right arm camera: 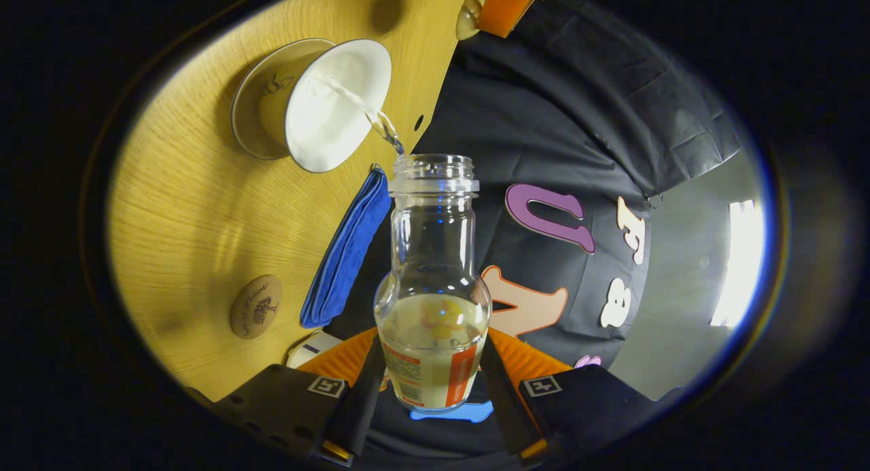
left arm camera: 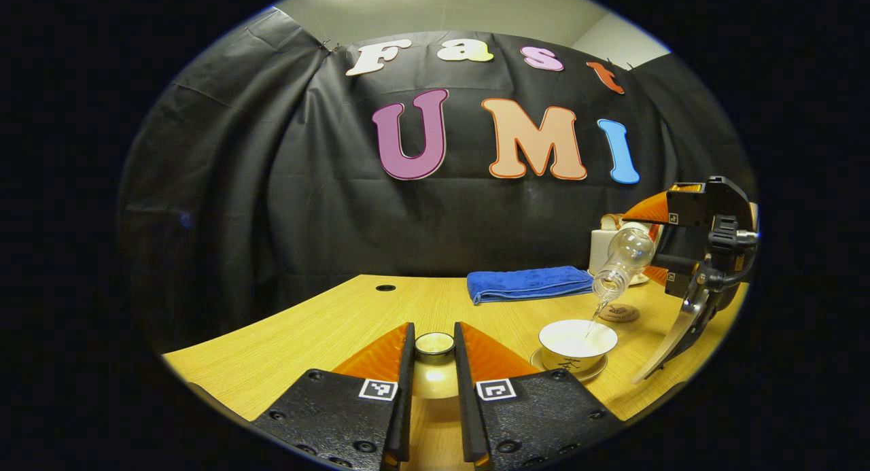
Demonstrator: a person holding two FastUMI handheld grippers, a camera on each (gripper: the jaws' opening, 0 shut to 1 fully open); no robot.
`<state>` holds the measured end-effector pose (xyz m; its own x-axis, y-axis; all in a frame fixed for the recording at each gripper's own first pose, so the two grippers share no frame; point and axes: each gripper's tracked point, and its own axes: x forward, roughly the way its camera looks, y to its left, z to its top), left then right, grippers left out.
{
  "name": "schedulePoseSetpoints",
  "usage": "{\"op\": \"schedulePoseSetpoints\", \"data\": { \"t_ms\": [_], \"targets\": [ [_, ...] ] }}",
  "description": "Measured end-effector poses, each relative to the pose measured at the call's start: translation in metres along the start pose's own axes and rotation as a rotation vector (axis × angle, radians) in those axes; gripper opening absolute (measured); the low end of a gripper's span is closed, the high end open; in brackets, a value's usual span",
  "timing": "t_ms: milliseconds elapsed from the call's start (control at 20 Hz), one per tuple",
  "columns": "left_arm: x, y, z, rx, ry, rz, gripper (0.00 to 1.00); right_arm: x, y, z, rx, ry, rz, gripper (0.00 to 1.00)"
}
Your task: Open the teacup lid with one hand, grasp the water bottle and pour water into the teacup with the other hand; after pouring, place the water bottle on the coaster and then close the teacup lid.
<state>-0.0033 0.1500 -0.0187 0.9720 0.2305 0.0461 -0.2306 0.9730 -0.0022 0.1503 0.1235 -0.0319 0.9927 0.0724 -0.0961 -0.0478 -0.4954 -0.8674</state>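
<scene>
My left gripper (left arm camera: pixel 433 335) is shut on the teacup lid (left arm camera: pixel 435 379), holding it above the near part of the wooden table (left arm camera: pixel 326 328). The open white teacup (left arm camera: pixel 578 338) stands on its saucer (left arm camera: pixel 569 374) to the right. Over it my right gripper (left arm camera: pixel 663 262) tilts the clear water bottle (left arm camera: pixel 624 259), and a thin stream runs into the cup. In the right gripper view the bottle (right arm camera: pixel 433 281) sits clamped between my right gripper's (right arm camera: pixel 433 352) fingers, mouth toward the teacup (right arm camera: pixel 333 104). The round coaster (left arm camera: pixel 618 312) (right arm camera: pixel 255 306) lies bare behind the cup.
A folded blue towel (left arm camera: pixel 527 283) (right arm camera: pixel 346 250) lies at the back of the table. A white object (left arm camera: pixel 601 248) stands at the back right, behind the bottle. A small round hole (left arm camera: pixel 385 287) is in the tabletop at the back left. The left gripper (right arm camera: pixel 499 2) appears far off in the right gripper view.
</scene>
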Motion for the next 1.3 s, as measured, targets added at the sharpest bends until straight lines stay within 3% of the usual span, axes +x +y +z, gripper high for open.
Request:
{"op": "schedulePoseSetpoints", "data": {
  "t_ms": [350,750,900,1300],
  "targets": [
    [0.000,0.001,-0.001,-0.001,0.001,-0.001,0.28,0.000,-0.008,0.007,-0.088,-0.031,-0.056,0.79],
    [0.000,0.001,0.001,-0.001,0.002,-0.001,0.28,-0.003,-0.007,0.014,-0.090,-0.049,-0.049,0.78],
    [0.000,0.001,0.000,0.001,0.001,-0.002,0.28,-0.004,0.009,0.010,0.046,-0.021,0.016,0.80],
    [0.000,0.001,0.000,0.001,0.001,-0.001,0.27,-0.024,0.046,0.009,0.623,0.074,0.200,0.80]
  ]
}}
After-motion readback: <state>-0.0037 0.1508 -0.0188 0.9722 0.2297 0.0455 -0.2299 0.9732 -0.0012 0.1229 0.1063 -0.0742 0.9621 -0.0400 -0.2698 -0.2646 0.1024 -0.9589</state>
